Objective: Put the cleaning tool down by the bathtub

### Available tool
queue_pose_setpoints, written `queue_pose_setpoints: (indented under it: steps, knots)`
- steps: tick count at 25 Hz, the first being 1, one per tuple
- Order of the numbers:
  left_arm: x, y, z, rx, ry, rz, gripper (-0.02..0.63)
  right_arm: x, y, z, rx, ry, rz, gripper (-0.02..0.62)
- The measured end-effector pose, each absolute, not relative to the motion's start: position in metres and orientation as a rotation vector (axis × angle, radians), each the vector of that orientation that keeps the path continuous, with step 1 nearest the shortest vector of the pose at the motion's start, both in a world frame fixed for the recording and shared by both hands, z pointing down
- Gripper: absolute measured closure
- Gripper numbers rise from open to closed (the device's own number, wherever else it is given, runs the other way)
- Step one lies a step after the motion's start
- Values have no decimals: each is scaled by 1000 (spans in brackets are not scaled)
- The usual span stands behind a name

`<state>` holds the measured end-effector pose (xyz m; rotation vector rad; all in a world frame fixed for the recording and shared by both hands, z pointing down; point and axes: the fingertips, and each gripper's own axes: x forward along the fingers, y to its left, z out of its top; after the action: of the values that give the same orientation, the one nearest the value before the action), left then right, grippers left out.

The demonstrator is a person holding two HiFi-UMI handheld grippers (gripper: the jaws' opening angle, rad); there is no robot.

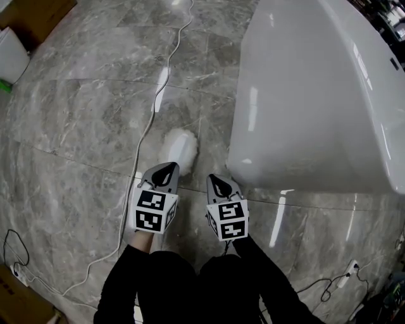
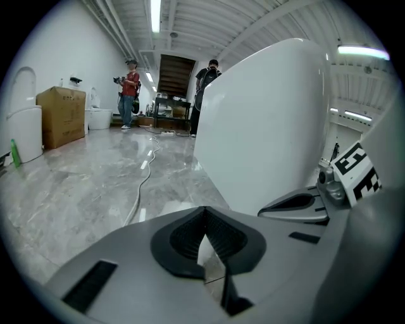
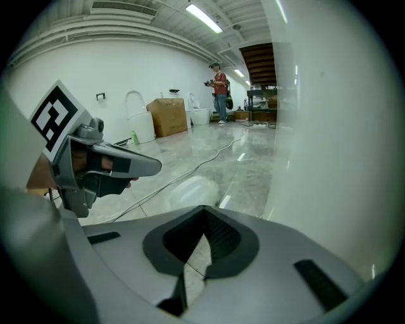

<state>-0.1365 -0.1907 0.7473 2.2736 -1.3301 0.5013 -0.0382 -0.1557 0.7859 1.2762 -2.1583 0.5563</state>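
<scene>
A white fluffy cleaning tool (image 1: 179, 147) lies on the grey marble floor, just left of the white bathtub (image 1: 316, 95). In the right gripper view the cleaning tool (image 3: 190, 190) shows as a pale blur on the floor ahead. My left gripper (image 1: 166, 172) hovers right behind it, jaws shut with nothing between them; the same closed jaws fill the left gripper view (image 2: 204, 218). Beside it, my right gripper (image 1: 220, 185) is close to the tub's near corner. Its jaws (image 3: 204, 218) also meet at the tip and hold nothing. The tub wall (image 2: 266, 126) rises right in front.
A white cable (image 1: 142, 139) runs across the floor past the tool's left side. Cardboard boxes (image 1: 35, 16) stand at the far left, another (image 1: 19, 304) near my feet. Black cables (image 1: 12, 247) and a socket strip (image 1: 347, 273) lie at the edges. Two people (image 2: 130, 92) stand far off.
</scene>
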Motion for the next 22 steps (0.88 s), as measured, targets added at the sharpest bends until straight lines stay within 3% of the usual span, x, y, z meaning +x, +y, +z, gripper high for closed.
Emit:
queue_pose_setpoints:
  steps: [22]
  knots:
    - [-140,-178,755,2279,-1297,537,598,-49,-140,795,1220,-2160,606,595]
